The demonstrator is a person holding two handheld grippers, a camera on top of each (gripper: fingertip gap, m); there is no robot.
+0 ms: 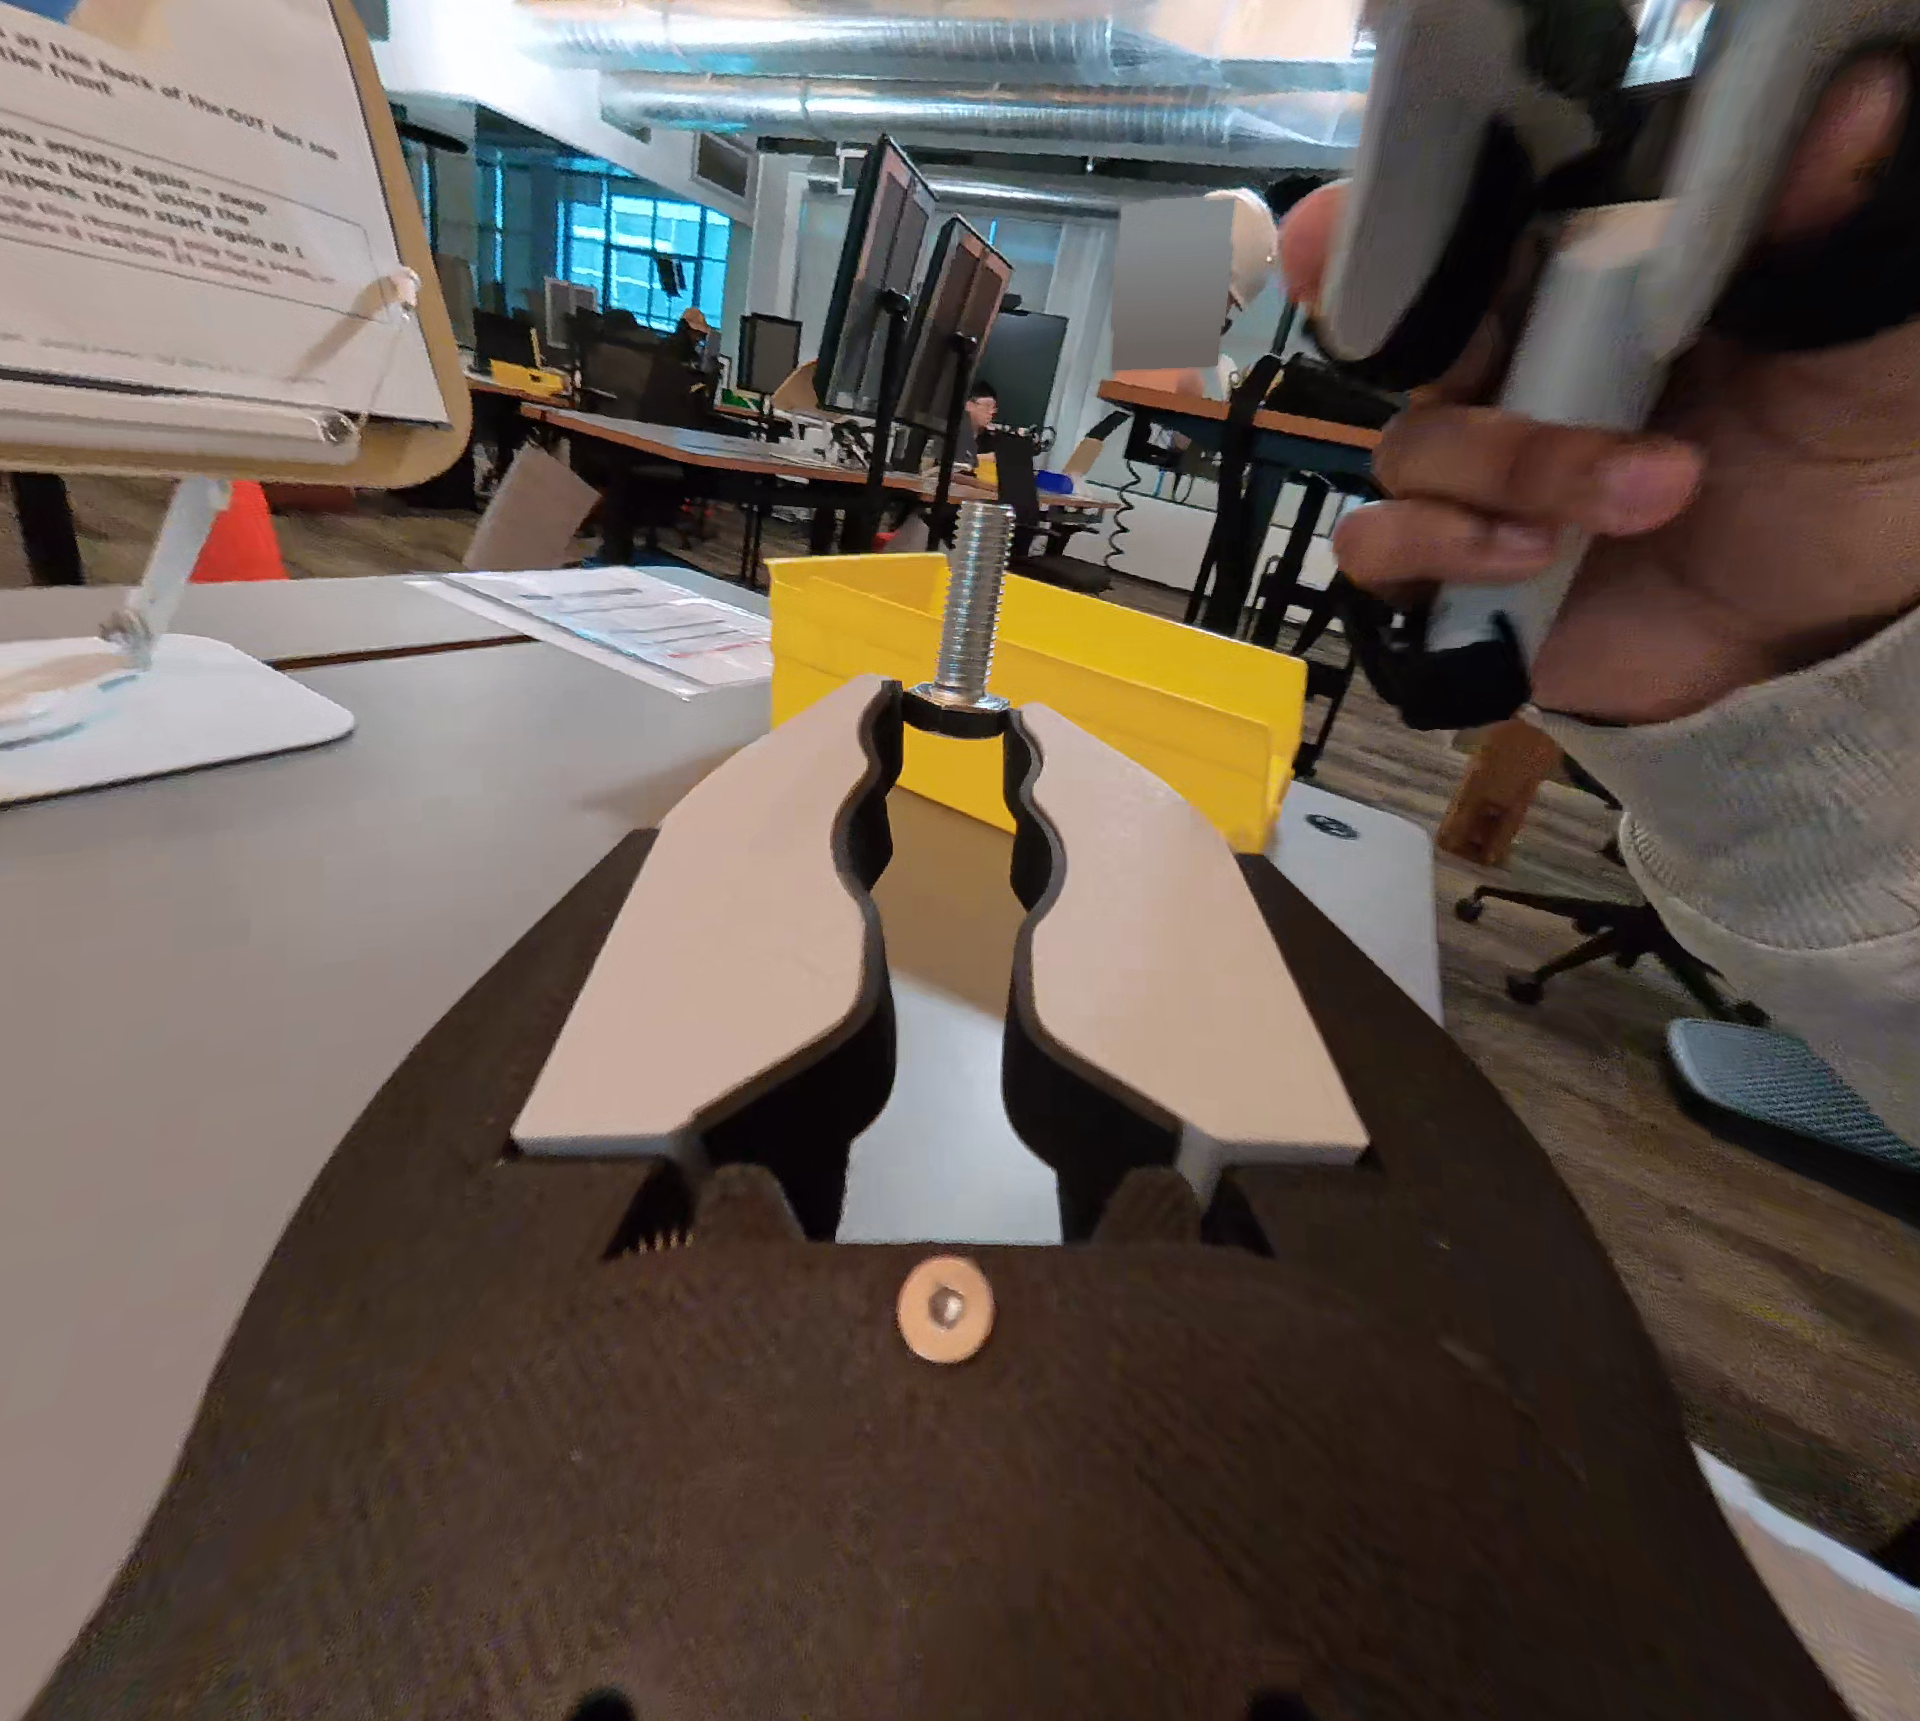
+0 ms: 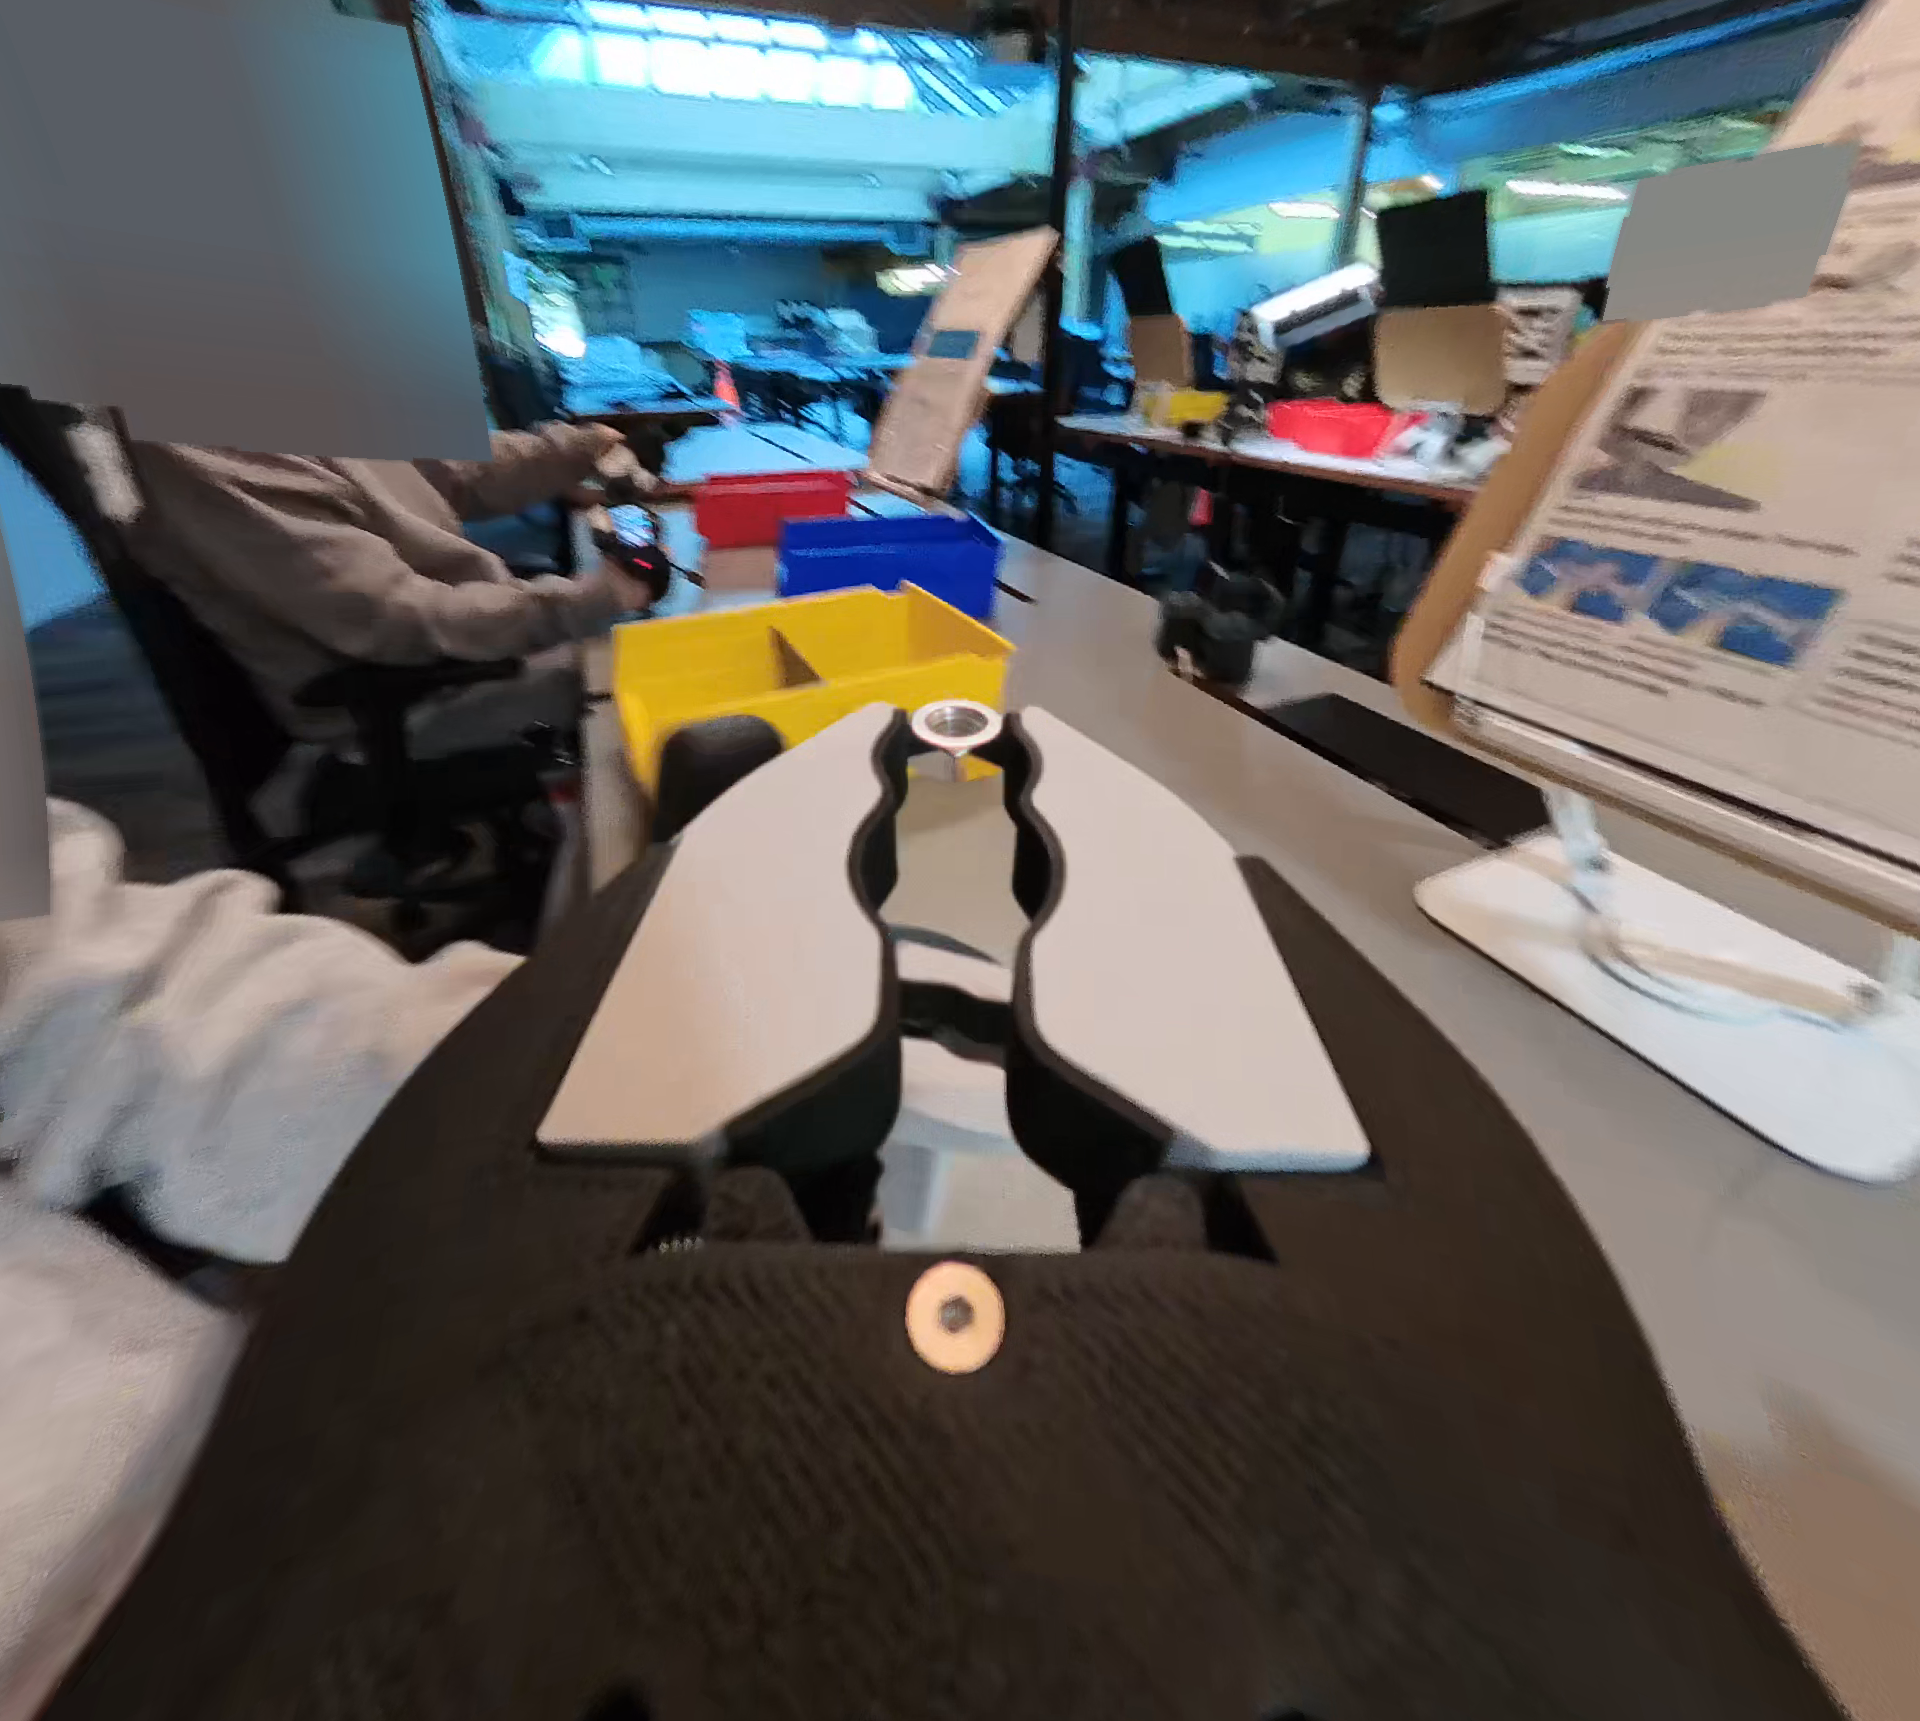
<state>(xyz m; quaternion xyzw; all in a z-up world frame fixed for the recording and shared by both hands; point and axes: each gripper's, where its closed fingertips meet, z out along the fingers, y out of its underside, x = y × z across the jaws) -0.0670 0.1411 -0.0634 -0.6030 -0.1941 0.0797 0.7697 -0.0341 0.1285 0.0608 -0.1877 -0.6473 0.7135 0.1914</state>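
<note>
Bolt point(image 1: 971, 606) silver, threaded, upright | left hand-held gripper point(image 1: 954, 715) clenches head | right hand-held gripper point(image 2: 951, 731) grips nut point(image 2: 948, 729)

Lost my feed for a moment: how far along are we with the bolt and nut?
Both parts are picked up and off the table. The left hand-held gripper clamps the bolt by its head, threads upright, in front of the yellow bin. The right hand-held gripper pinches the hex nut, hole facing up. They are not yet joined: the bolt's thread is bare, and no bolt shows at the nut.
</note>
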